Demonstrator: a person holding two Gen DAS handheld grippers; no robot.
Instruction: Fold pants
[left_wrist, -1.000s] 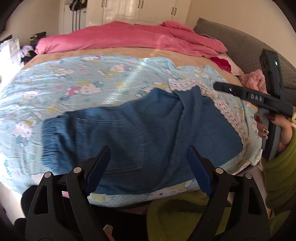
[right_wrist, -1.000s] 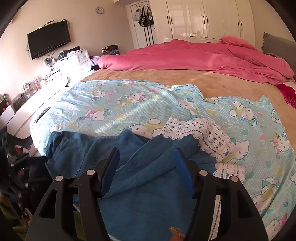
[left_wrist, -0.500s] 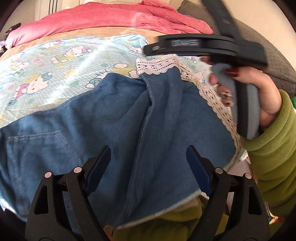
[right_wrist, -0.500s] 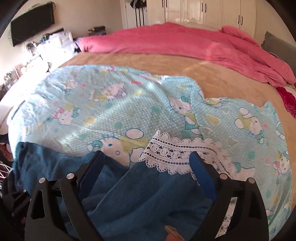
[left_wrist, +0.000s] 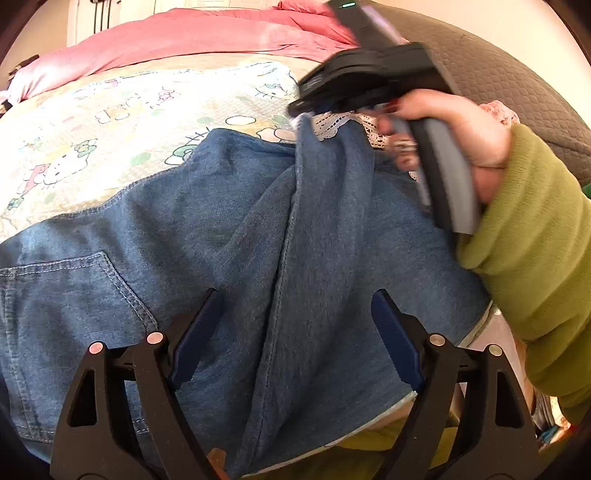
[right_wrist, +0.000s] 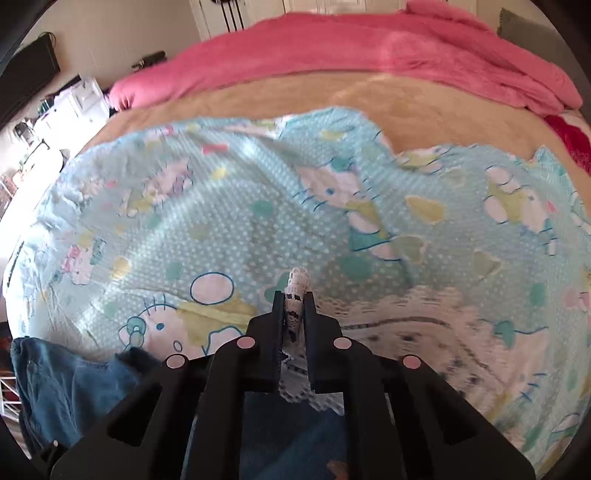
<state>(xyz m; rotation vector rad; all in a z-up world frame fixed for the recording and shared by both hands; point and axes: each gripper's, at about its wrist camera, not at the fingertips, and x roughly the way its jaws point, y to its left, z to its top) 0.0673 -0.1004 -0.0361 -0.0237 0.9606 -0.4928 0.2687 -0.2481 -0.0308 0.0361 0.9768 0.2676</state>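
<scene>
Your right gripper (right_wrist: 293, 306) has snapped from wide apart onto the lace hem (right_wrist: 299, 280) of the pants (left_wrist: 258, 240) on the bed (right_wrist: 258, 99), so lift slowly while your left gripper (left_wrist: 295, 332) hovers spread above the denim.

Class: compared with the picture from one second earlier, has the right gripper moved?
Yes. The right gripper has advanced from the blue denim pants to their white lace hem, toward the pink duvet.

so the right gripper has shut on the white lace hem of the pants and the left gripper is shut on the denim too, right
Not quite. The right gripper has shut on the lace hem, as the right wrist view shows. But the left gripper is open: in the left wrist view its fingers stand wide apart above the pants, gripping nothing.
</scene>
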